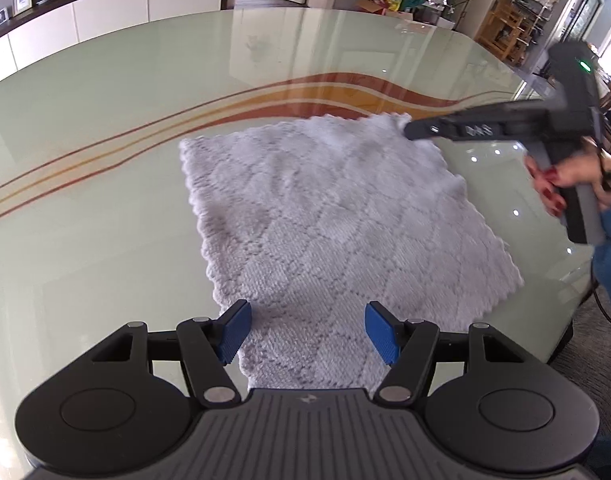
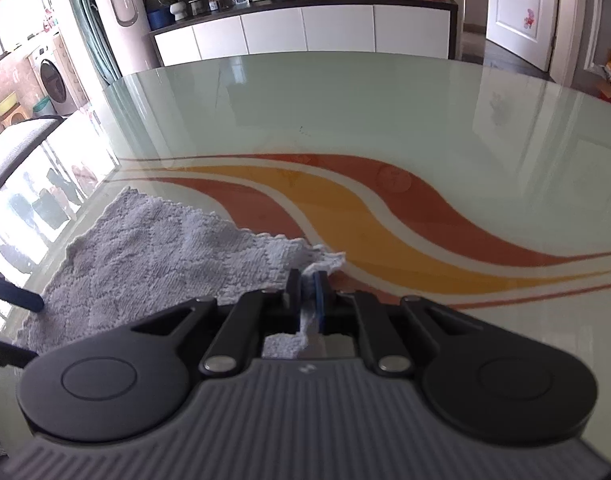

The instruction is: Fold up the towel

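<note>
Spreading wide under me was the glass table [image 1: 105,128] w/ its orange & yellow swirl stripes [image 2: 385,216]; on it the grey towel [image 1: 325,216] lay mostly flat, near edge running btwn my left gripper [image 1: 307,334] pads, which stood apart, pinching nothing. My right gripper [image 2: 307,292] was clamped on the towel's far corner, lifted a bit off the glass.
</note>
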`<move>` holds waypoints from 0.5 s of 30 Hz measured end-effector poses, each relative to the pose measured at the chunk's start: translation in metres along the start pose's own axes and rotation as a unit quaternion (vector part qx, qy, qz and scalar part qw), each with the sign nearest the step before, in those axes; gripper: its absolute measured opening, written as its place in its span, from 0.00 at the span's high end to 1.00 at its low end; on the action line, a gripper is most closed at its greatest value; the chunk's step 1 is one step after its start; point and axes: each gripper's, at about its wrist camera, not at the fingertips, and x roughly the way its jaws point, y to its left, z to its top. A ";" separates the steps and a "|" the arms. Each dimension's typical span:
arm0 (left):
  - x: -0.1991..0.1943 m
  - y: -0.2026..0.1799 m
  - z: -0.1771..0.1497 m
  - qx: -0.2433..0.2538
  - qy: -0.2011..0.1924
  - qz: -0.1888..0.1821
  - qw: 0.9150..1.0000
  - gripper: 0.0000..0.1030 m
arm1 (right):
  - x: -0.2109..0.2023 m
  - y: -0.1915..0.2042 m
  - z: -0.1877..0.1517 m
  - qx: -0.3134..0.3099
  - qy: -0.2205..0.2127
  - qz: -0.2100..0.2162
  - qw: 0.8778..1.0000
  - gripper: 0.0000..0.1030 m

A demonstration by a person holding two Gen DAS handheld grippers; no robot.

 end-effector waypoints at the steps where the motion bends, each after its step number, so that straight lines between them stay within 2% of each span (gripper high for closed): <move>1: -0.001 0.001 0.000 -0.001 -0.001 -0.001 1.000 0.35 | -0.006 -0.001 -0.003 -0.002 -0.007 -0.002 1.000 0.86; 5: -0.008 0.000 -0.009 0.001 -0.007 -0.010 1.000 0.35 | -0.041 0.000 -0.019 0.009 -0.022 0.019 1.000 0.83; 9: -0.018 -0.003 -0.019 0.002 -0.016 -0.024 1.000 0.35 | -0.076 0.017 -0.049 -0.013 -0.007 0.050 0.999 0.76; 15: -0.028 -0.008 -0.028 -0.004 -0.028 -0.033 0.999 0.33 | -0.100 0.048 -0.085 -0.053 0.012 0.050 0.997 0.73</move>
